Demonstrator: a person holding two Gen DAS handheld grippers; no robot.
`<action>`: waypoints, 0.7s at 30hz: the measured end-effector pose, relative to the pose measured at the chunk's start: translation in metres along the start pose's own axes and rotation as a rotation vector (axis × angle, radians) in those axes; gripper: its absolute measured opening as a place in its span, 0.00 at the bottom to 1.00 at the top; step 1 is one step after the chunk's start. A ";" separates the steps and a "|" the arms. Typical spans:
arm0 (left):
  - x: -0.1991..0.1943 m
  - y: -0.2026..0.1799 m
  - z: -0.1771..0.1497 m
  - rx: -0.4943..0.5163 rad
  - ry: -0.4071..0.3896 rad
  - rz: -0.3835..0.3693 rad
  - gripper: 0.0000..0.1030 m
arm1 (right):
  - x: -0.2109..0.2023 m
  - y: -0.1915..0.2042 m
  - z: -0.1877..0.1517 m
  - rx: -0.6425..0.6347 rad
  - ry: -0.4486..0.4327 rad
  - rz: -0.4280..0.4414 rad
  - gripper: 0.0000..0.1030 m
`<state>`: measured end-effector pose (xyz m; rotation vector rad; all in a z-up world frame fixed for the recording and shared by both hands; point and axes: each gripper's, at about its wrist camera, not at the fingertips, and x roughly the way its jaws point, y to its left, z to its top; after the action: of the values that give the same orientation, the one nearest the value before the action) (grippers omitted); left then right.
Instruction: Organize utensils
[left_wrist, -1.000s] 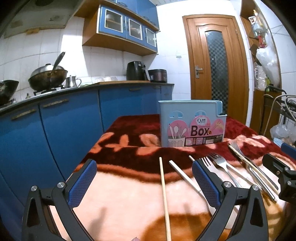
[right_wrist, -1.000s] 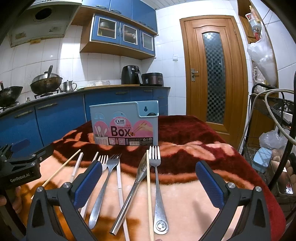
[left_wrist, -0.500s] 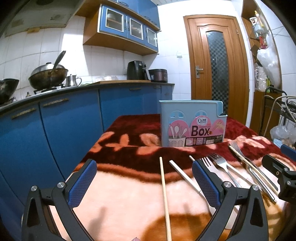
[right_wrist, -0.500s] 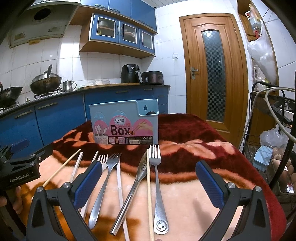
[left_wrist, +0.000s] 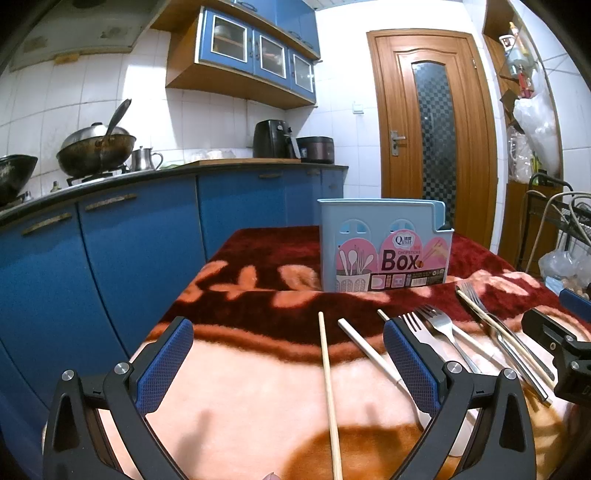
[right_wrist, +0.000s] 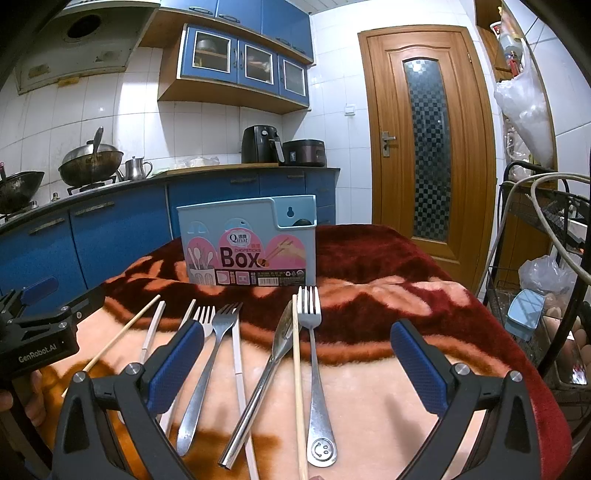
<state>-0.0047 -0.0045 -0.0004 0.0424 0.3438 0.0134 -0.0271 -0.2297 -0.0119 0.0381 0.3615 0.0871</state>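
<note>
Both grippers hovered over the near edge of the blanket-covered table (right_wrist: 369, 387), the left gripper (left_wrist: 288, 362) and the right gripper (right_wrist: 295, 362) each with jaws spread wide and gripping nothing. The light-blue chopsticks box (right_wrist: 251, 240) stood upright toward the far edge. Between it and the grippers lay a loose row of utensils: a wooden chopstick (left_wrist: 328, 387), white chopsticks (right_wrist: 238, 362), forks (right_wrist: 314, 354) and a knife (right_wrist: 266, 373).

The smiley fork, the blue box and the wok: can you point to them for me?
smiley fork (right_wrist: 321, 448), right wrist view, on the handle end with the smiley face.
blue box (right_wrist: 246, 254), right wrist view, on its front label.
wok (left_wrist: 96, 152), left wrist view, on its bowl.
</note>
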 end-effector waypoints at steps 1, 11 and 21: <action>0.000 0.000 0.000 0.000 0.001 0.000 0.99 | 0.001 0.000 0.000 0.000 0.002 0.000 1.00; 0.000 0.000 0.000 0.002 0.006 0.003 0.99 | 0.000 0.000 0.001 0.002 0.005 0.000 1.00; 0.000 0.002 0.001 -0.010 -0.001 -0.001 0.99 | 0.002 -0.002 0.000 0.014 0.012 0.004 1.00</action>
<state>-0.0042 -0.0030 0.0001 0.0322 0.3425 0.0139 -0.0249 -0.2319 -0.0132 0.0519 0.3743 0.0888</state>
